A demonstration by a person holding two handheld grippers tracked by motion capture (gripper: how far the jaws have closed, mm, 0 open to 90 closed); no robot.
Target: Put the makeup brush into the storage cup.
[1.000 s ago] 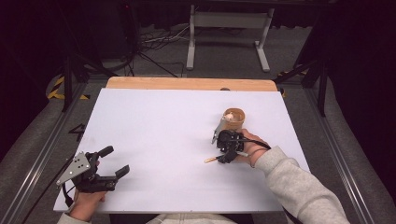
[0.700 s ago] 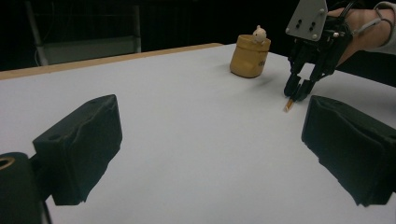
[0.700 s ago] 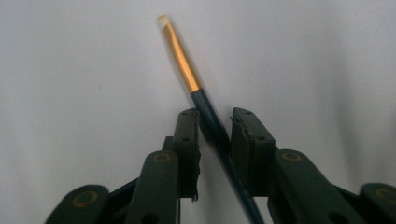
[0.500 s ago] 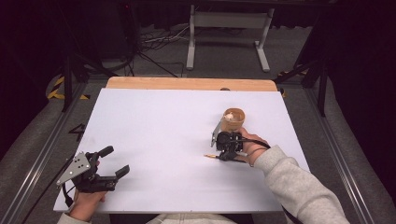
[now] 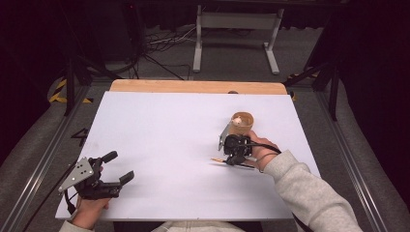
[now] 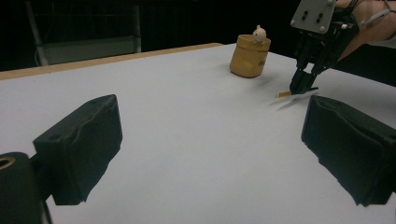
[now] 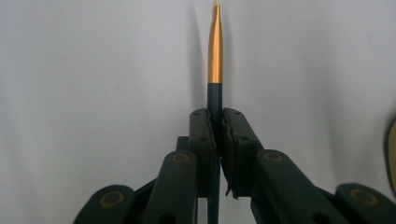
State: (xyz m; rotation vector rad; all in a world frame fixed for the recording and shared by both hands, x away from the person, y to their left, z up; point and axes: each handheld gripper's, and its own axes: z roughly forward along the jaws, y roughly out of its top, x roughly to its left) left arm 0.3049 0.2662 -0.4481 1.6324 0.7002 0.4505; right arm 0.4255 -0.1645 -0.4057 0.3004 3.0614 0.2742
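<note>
My right gripper [image 7: 215,119] is shut on a thin pen with a dark barrel and a gold tip [image 7: 215,51] that points straight ahead over the white table. In the high view, the right gripper [image 5: 235,153] sits right of centre, low over the table, and the pen's gold end [image 5: 216,160] sticks out to the left. A tan cup [image 5: 241,122] with a small pale figure on its rim stands just behind the gripper. In the left gripper view, the cup [image 6: 250,58] and pen tip [image 6: 283,94] lie far off. My left gripper [image 5: 118,167] rests open at the front left.
A white sheet [image 5: 164,130] covers the table, with a bare wooden strip [image 5: 193,87] along the far edge. Beyond it are a metal stand [image 5: 237,21] and cables [image 5: 159,46] on the floor.
The right gripper has shifted slightly with the pen, and the gold end now sits a little farther from me. The left gripper has not moved.
</note>
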